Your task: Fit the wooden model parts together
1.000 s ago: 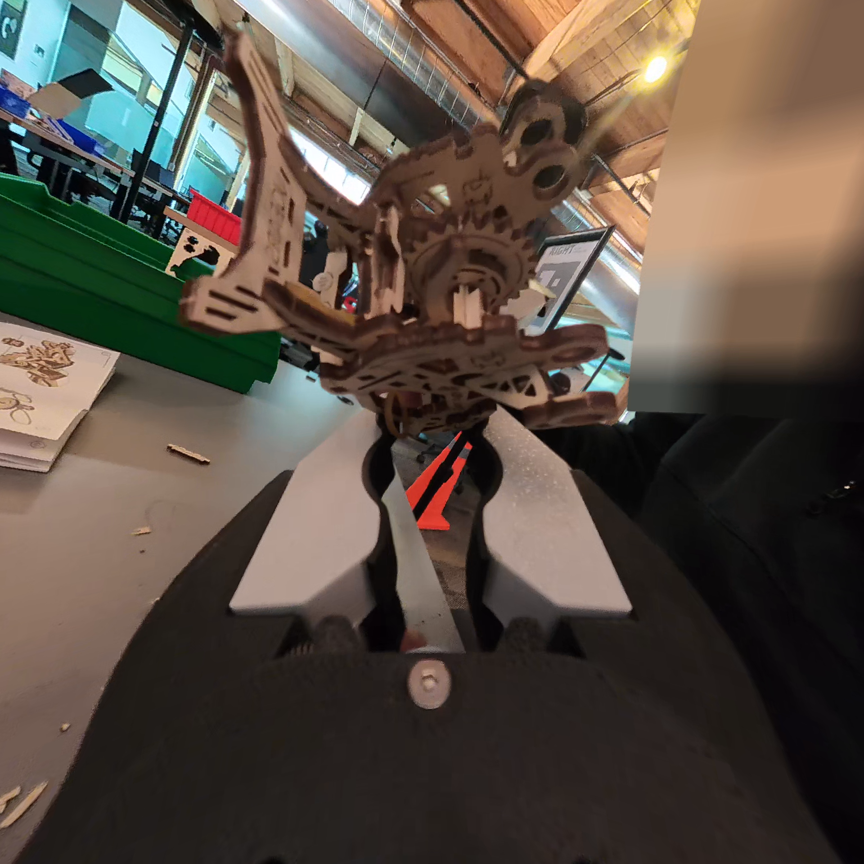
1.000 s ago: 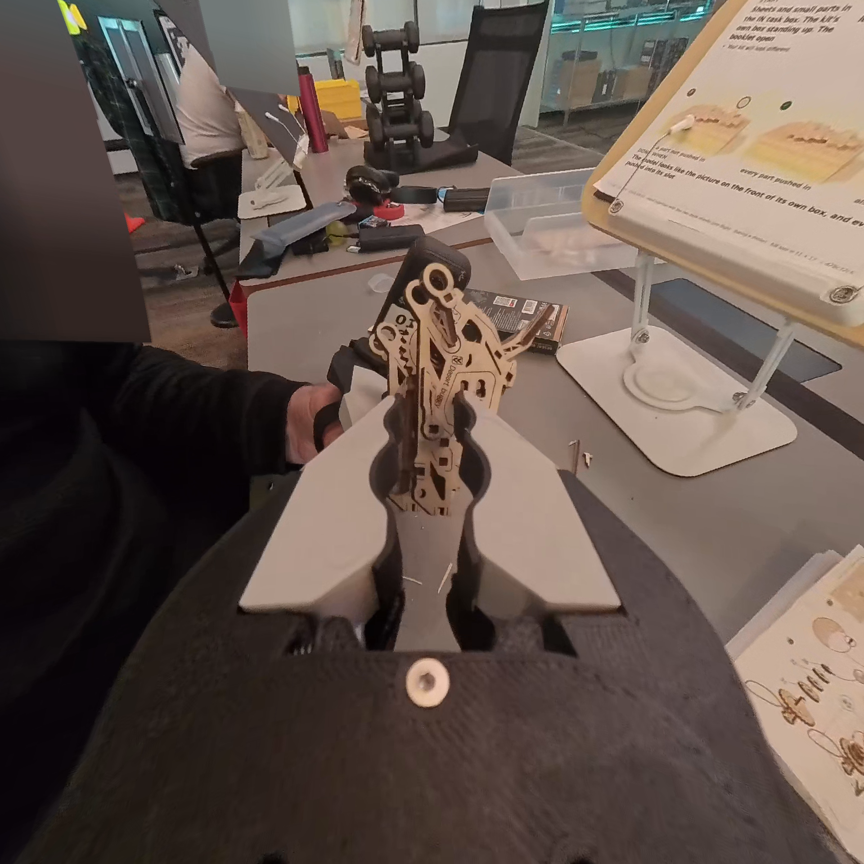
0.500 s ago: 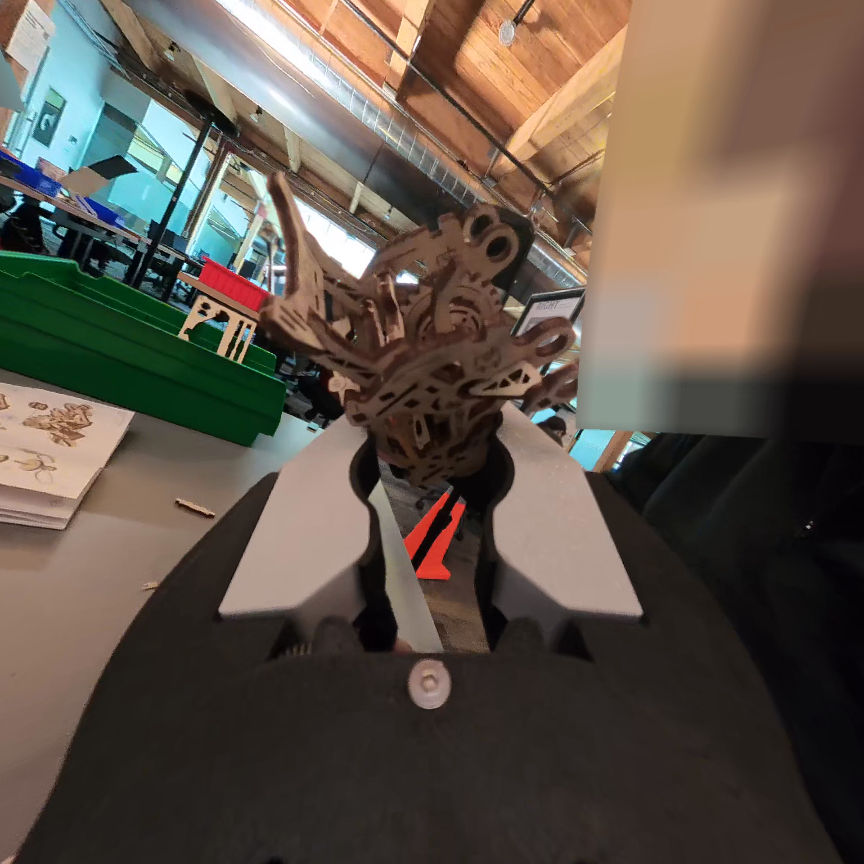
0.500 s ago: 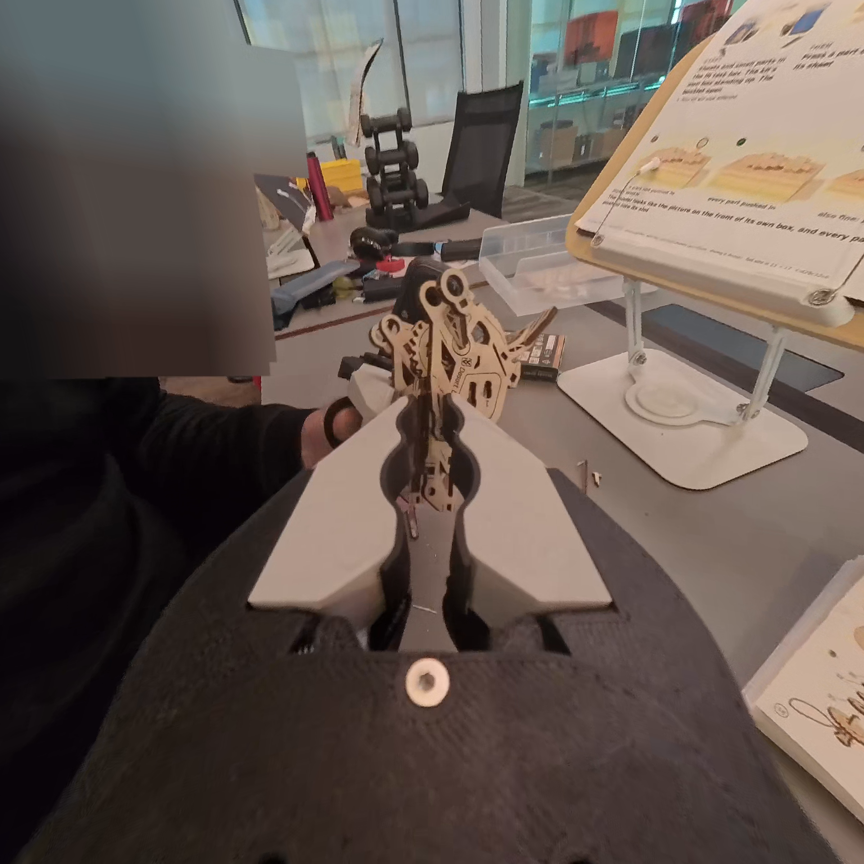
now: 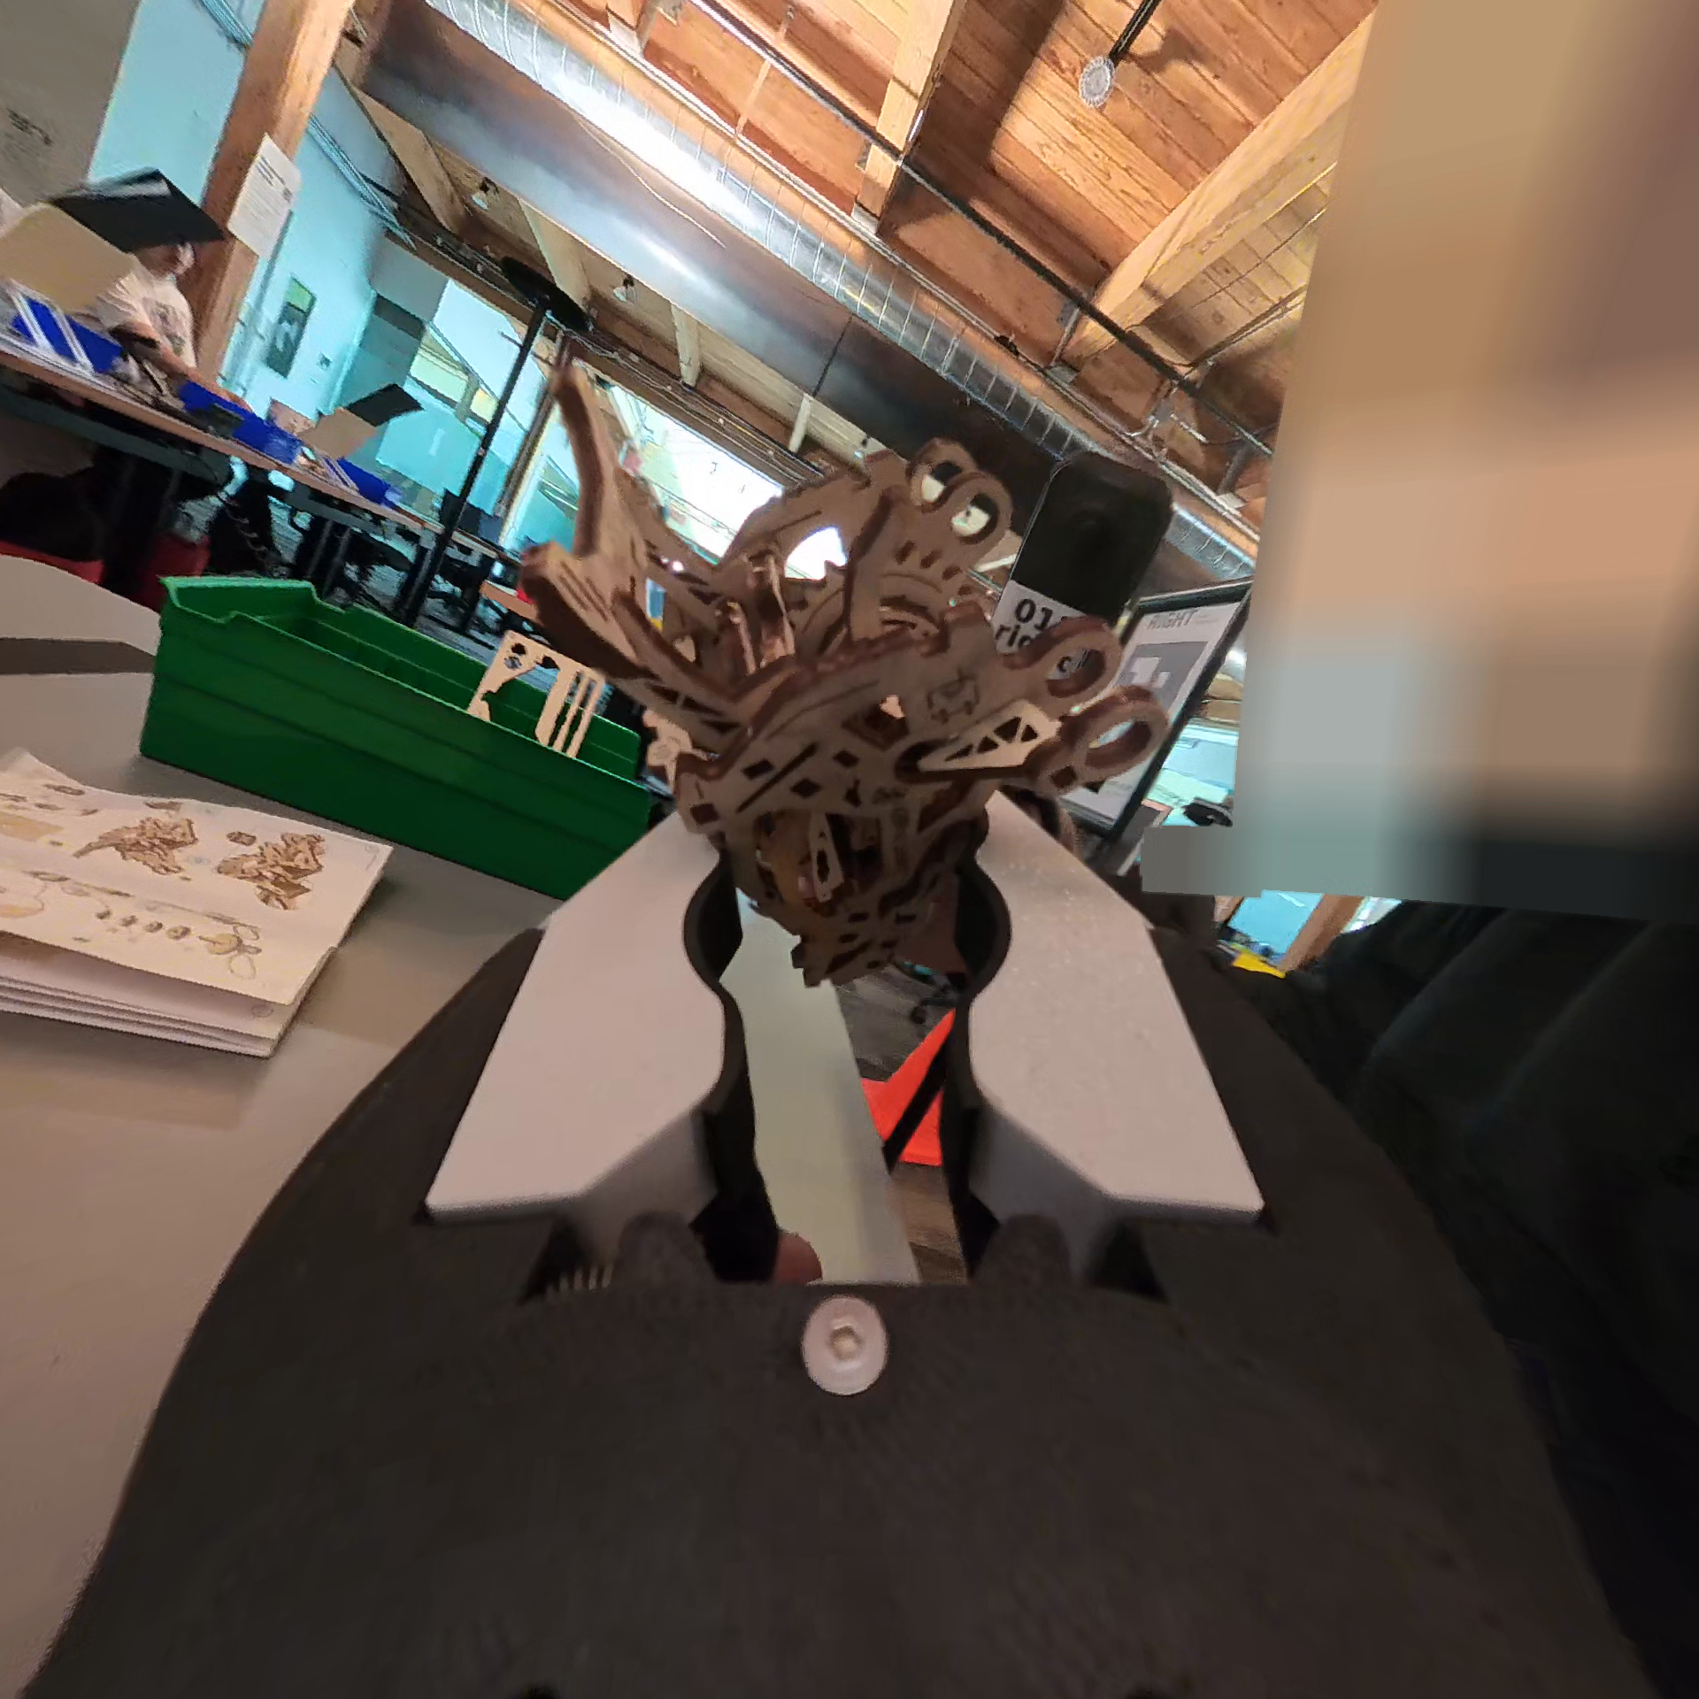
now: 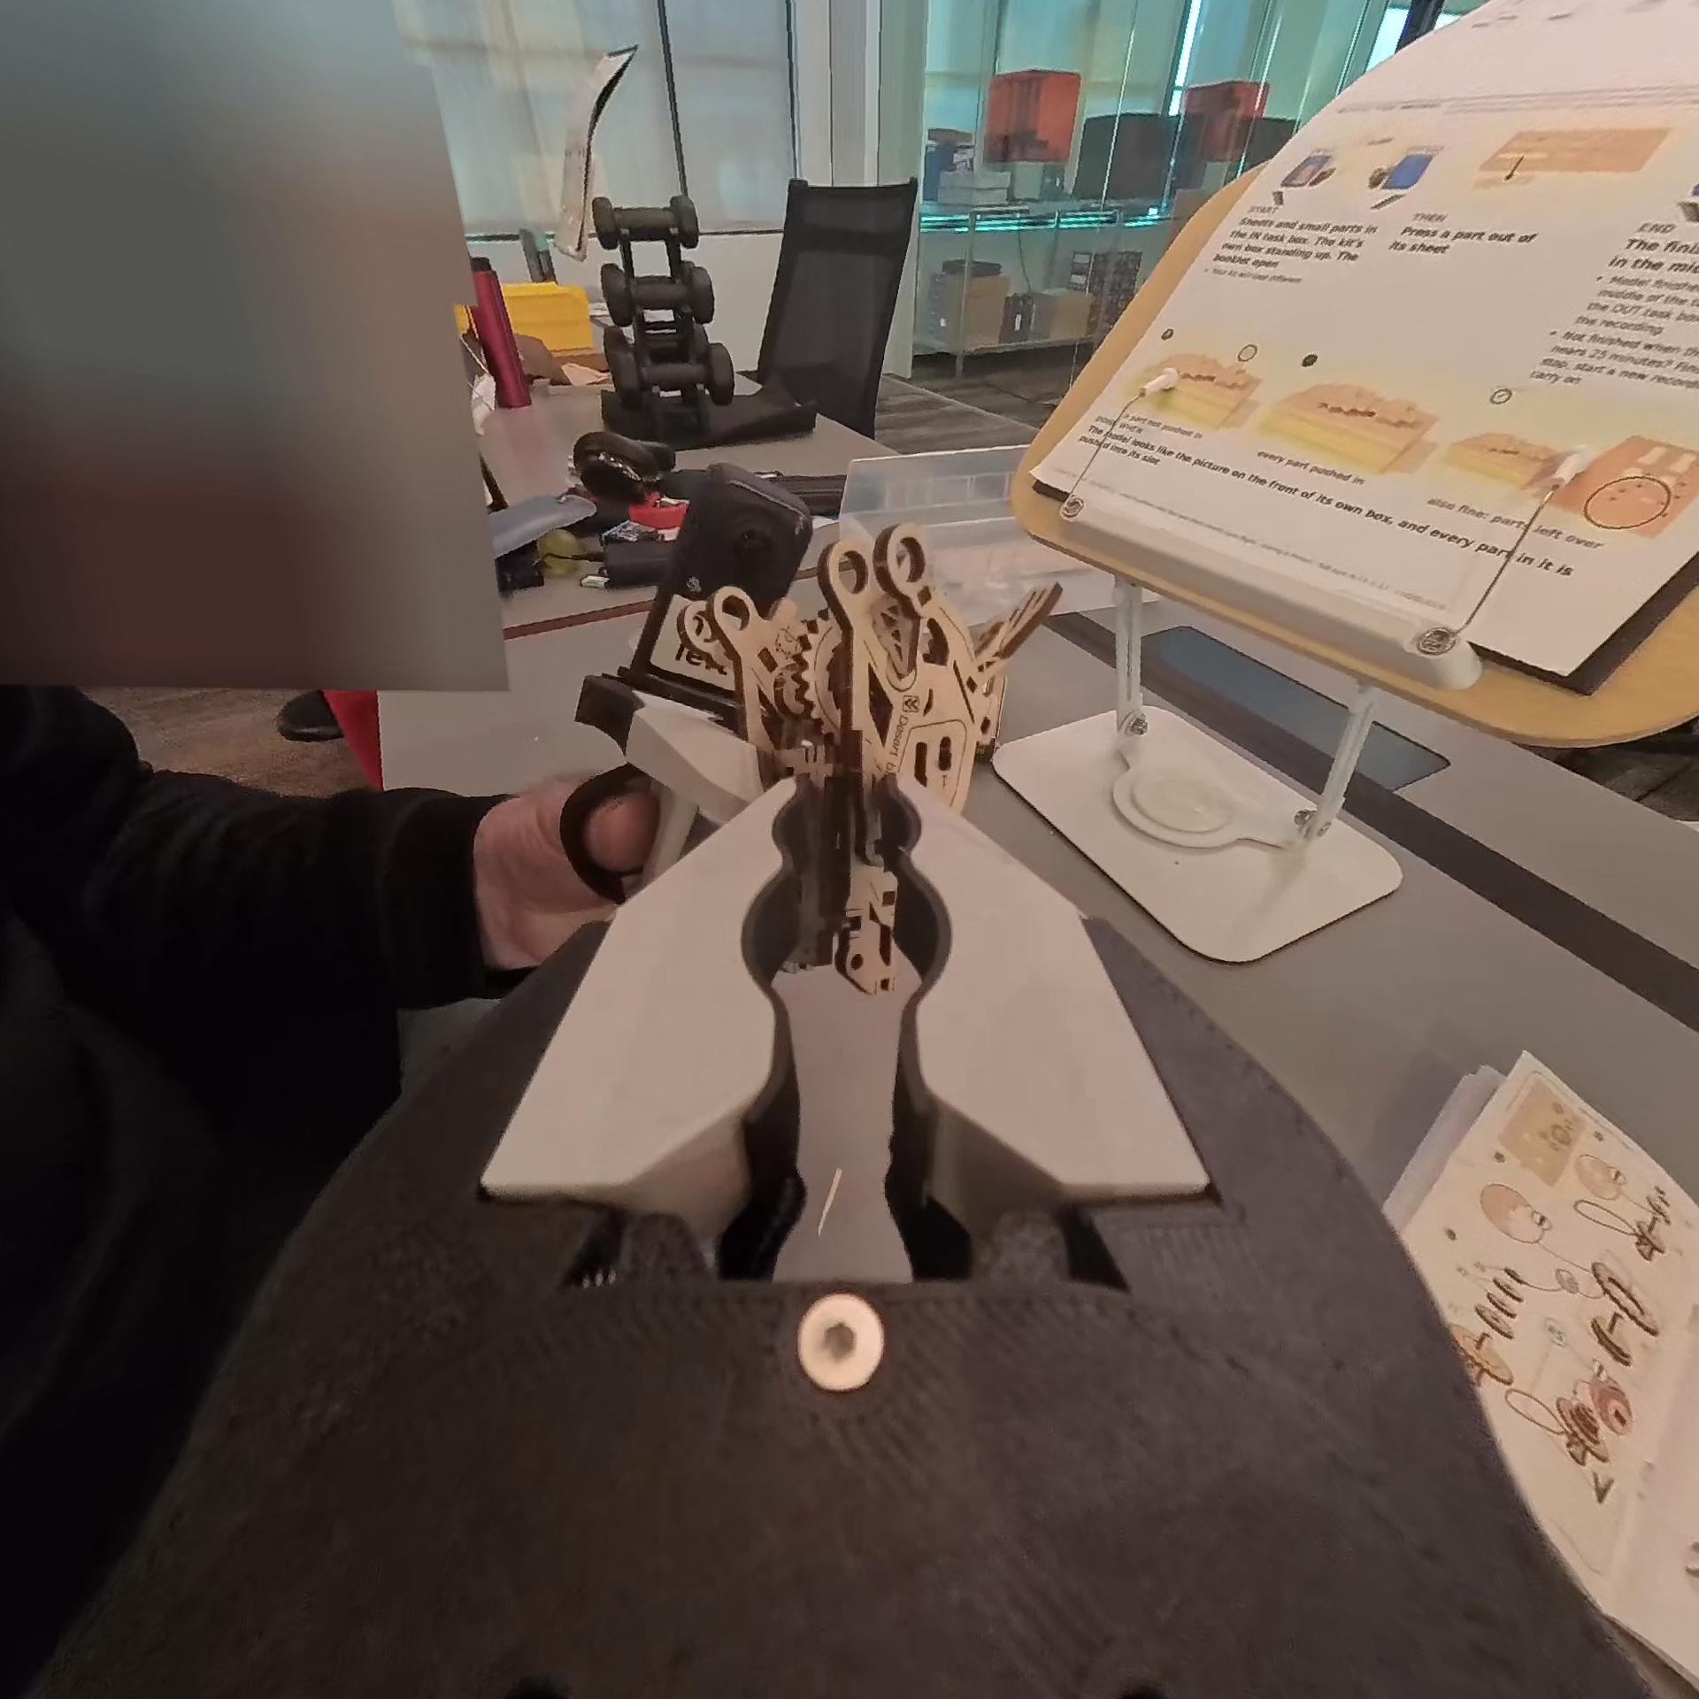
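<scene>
The wooden model (image 5: 827, 735), a light-brown laser-cut assembly with gears and ring-shaped ends, is held in the air between both grippers. My left gripper (image 5: 846, 827) has its jaws set wide, and the model's thick lower part fills the space between the pads. In the right wrist view the model (image 6: 883, 699) stands upright. My right gripper (image 6: 841, 809) is shut on the model's thin lower plates. The left gripper (image 6: 685, 763) shows there too, against the model's left side. Its far finger is hidden behind the model.
A stack of green trays (image 5: 368, 735) holds a wooden sheet piece (image 5: 542, 699) at the back left. A booklet (image 5: 165, 883) lies on the grey table. An instruction board on a white stand (image 6: 1195, 827) is to the right, with another booklet (image 6: 1563, 1333) and a clear box (image 6: 929, 496). The tips of both grippers are at nearly the same place.
The left jaws widened and the model turned between them, so its thicker part now sits there. The right pads closed on the thin plates. Both grippers tilted upward.
</scene>
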{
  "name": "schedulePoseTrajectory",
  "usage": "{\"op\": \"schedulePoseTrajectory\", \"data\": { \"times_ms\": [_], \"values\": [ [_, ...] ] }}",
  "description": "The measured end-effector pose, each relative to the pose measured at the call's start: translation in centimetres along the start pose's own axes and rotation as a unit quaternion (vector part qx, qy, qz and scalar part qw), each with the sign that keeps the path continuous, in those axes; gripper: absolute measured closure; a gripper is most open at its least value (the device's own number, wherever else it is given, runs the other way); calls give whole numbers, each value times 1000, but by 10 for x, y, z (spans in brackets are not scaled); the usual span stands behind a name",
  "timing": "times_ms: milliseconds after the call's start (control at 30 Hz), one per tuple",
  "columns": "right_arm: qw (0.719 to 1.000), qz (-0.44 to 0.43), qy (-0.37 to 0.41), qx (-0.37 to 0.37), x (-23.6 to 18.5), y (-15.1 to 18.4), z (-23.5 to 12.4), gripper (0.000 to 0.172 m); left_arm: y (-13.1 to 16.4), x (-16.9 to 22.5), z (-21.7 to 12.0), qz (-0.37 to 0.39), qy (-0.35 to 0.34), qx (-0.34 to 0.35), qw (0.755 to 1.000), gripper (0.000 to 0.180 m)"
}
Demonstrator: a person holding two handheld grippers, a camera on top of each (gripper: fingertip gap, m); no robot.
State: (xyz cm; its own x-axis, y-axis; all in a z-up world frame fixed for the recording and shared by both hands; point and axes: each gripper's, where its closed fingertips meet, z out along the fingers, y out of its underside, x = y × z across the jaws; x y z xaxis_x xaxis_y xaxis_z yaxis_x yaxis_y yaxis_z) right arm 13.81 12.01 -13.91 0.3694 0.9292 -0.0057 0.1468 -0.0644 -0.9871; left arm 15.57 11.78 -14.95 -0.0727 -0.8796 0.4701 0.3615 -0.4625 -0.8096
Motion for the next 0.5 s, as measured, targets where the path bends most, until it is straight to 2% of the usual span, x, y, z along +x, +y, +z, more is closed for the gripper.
{"op": "schedulePoseTrajectory", "data": {
  "times_ms": [167,333,433,500],
  "values": [
    [1000,8,-7,16,-3,-5,-4,150,-10,9,-4,26,17,24,999,140],
    [1000,-8,-27,14,-11,-9,0,155,-12,17,-5,9,57,26,998,140],
    [999,5,-34,23,-12,-13,-2,156,-16,20,-8,-12,81,49,995,141],
    [999,14,-36,31,-10,-16,-5,160,-11,23,-6,-5,86,36,996,140]
  ]
}}
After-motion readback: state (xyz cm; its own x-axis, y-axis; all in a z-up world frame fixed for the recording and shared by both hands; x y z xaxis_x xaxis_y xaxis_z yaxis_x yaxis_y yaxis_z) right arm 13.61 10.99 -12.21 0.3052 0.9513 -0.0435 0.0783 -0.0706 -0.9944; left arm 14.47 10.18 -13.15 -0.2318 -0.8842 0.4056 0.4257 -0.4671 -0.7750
